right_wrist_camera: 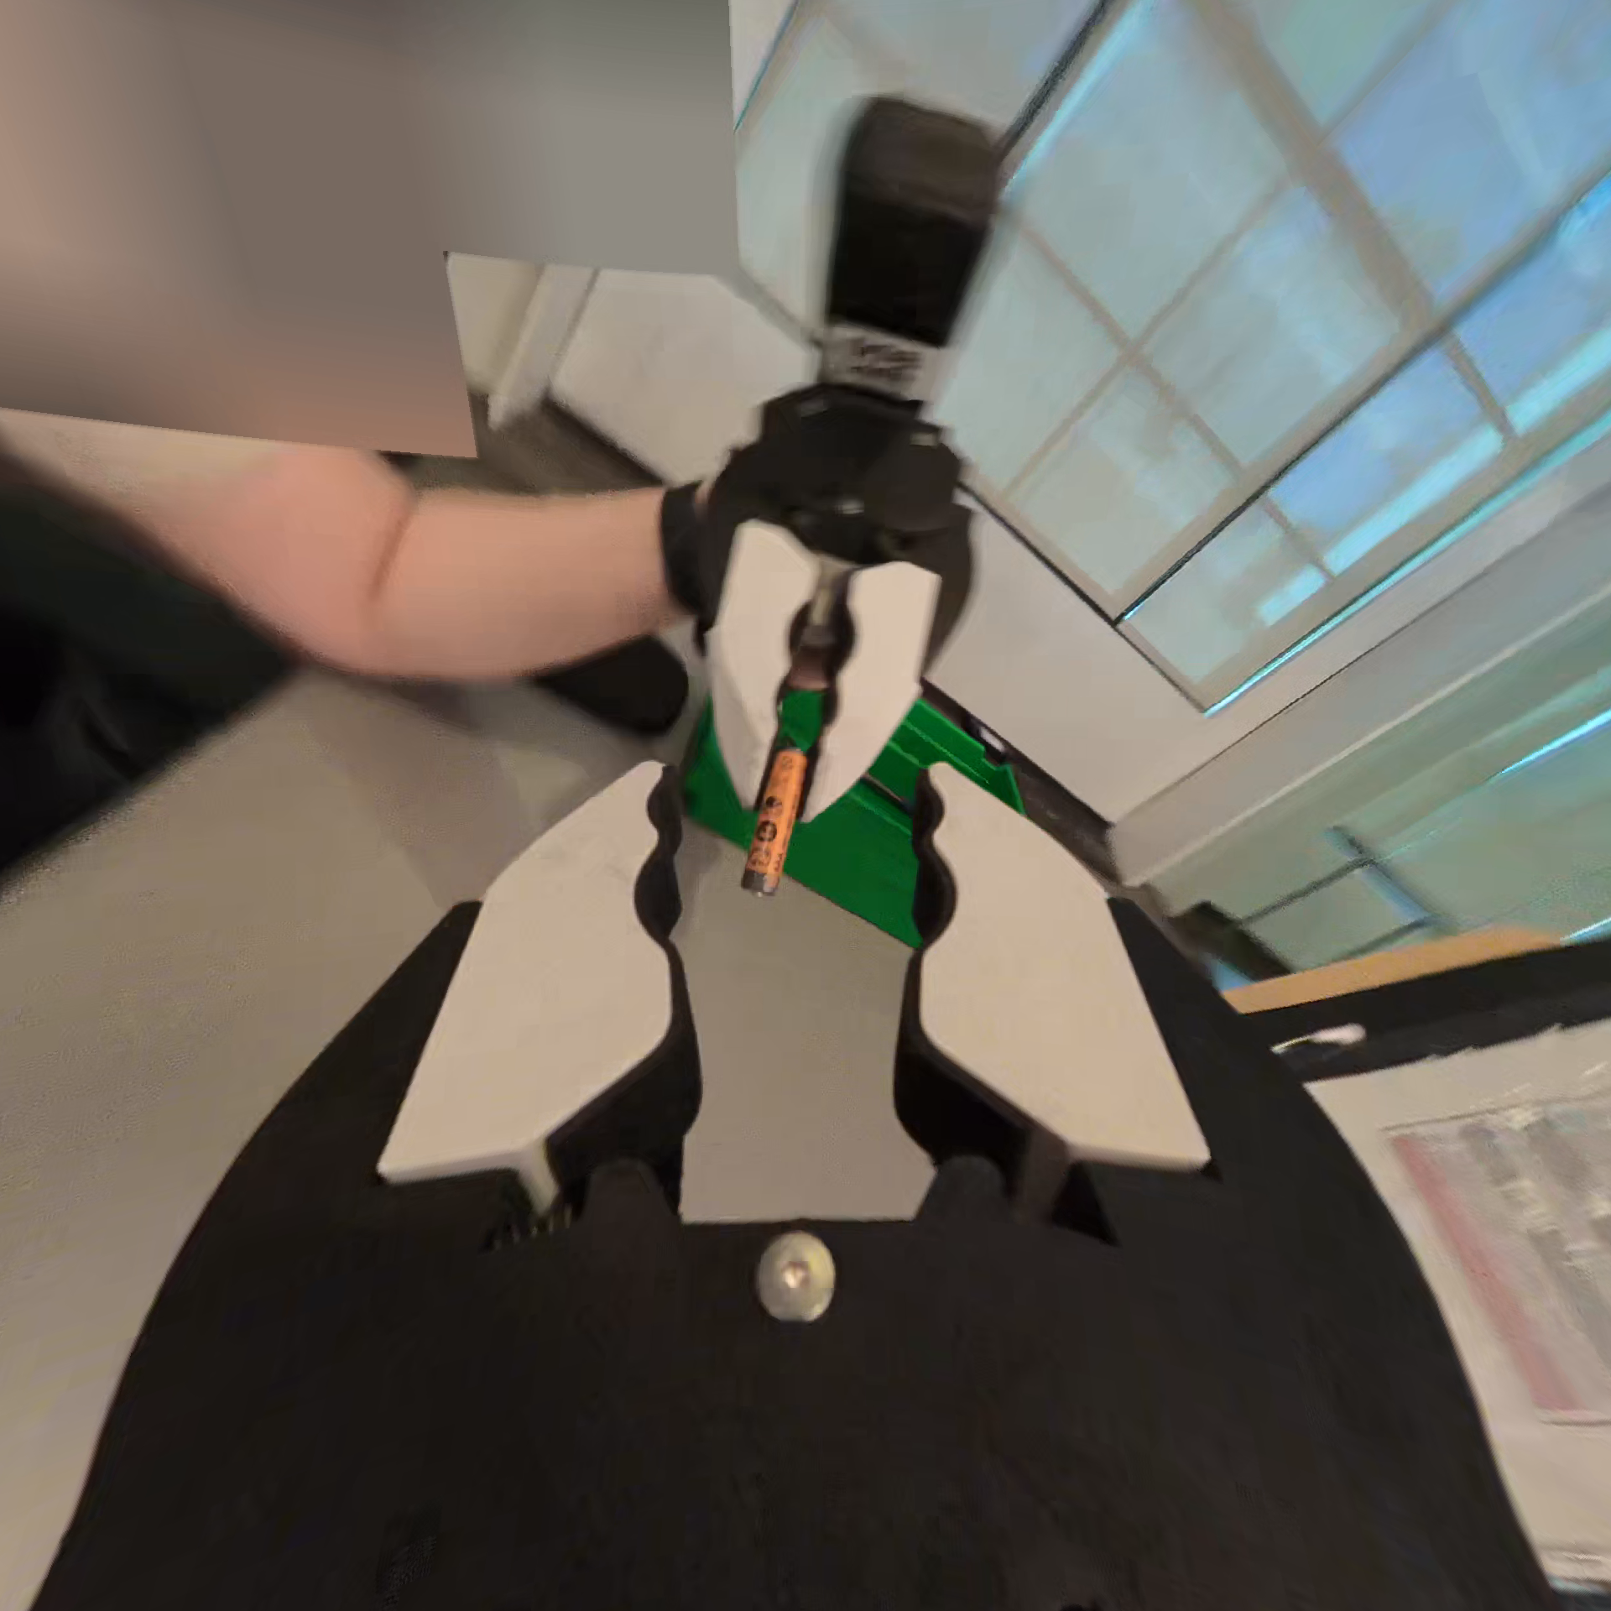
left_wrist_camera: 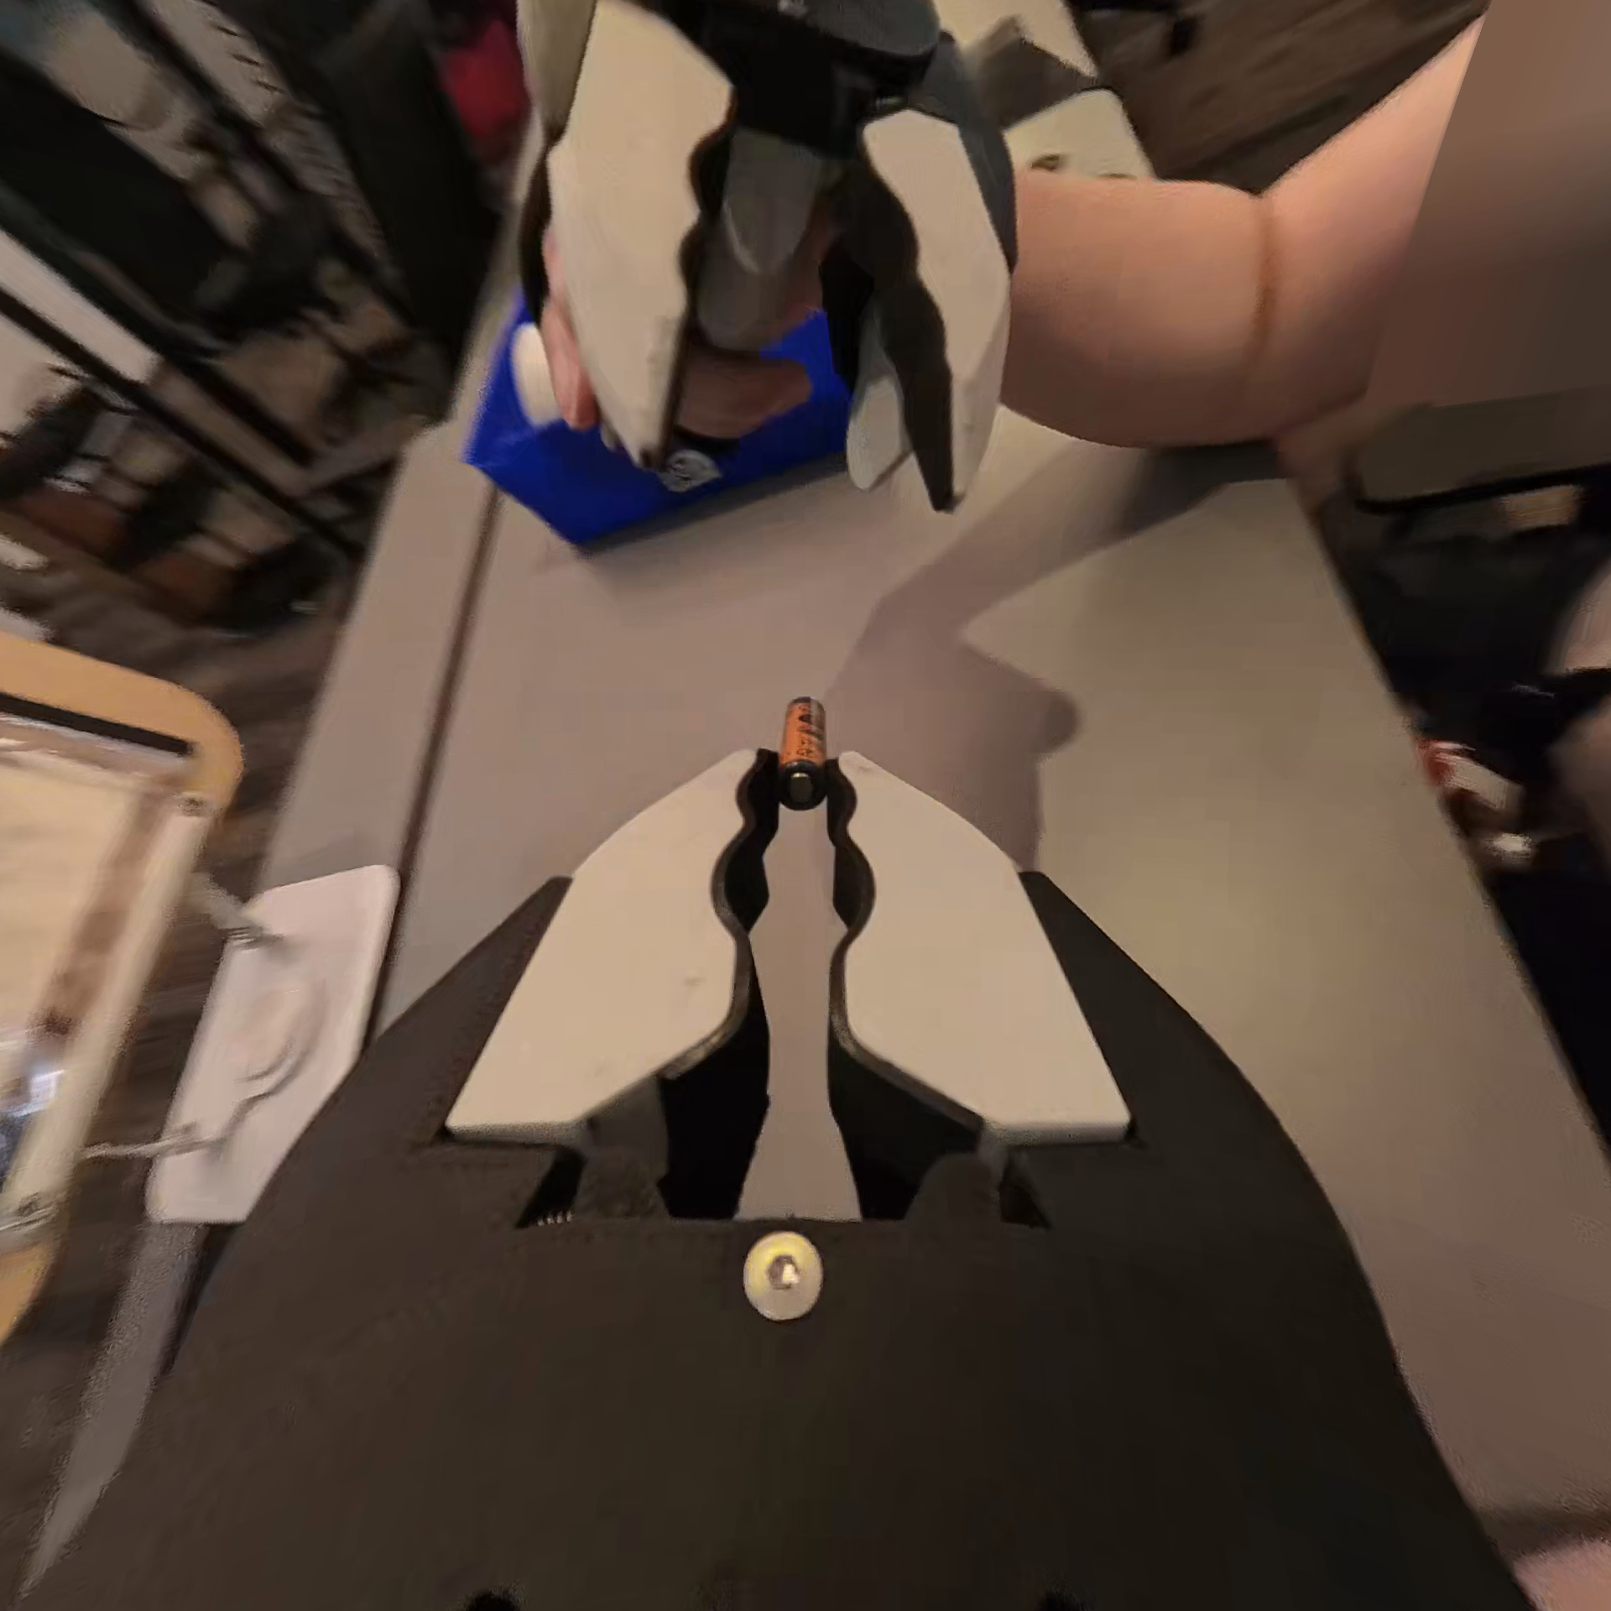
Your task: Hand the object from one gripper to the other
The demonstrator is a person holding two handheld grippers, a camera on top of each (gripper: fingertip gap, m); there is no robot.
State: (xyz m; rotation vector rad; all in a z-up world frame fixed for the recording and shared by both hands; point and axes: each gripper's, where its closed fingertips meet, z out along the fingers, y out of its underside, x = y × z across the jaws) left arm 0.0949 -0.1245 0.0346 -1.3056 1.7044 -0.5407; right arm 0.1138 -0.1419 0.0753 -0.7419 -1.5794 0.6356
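Left gripper (left_wrist_camera: 802,767), seen along its own fingers, is nearly closed and pinches a small orange-and-black battery (left_wrist_camera: 803,751) at the very fingertips; most of the battery projects forward beyond the tips, above the grey table (left_wrist_camera: 1133,785). Right gripper (left_wrist_camera: 785,462) enters from the top of the left wrist view, fingers spread wide and holding nothing, its tips pointing down toward the battery but well apart from it. A blue bin (left_wrist_camera: 610,488) stands on the table behind it, and a person's bare forearm (left_wrist_camera: 1177,314) reaches in from the right. In the right wrist view, the right gripper (right_wrist_camera: 789,785) frames the scene with its fingers wide apart; the battery (right_wrist_camera: 774,819) hangs between and beyond them, clamped in the left gripper (right_wrist_camera: 785,798), touching neither right finger. A green bin (right_wrist_camera: 854,837) sits behind.
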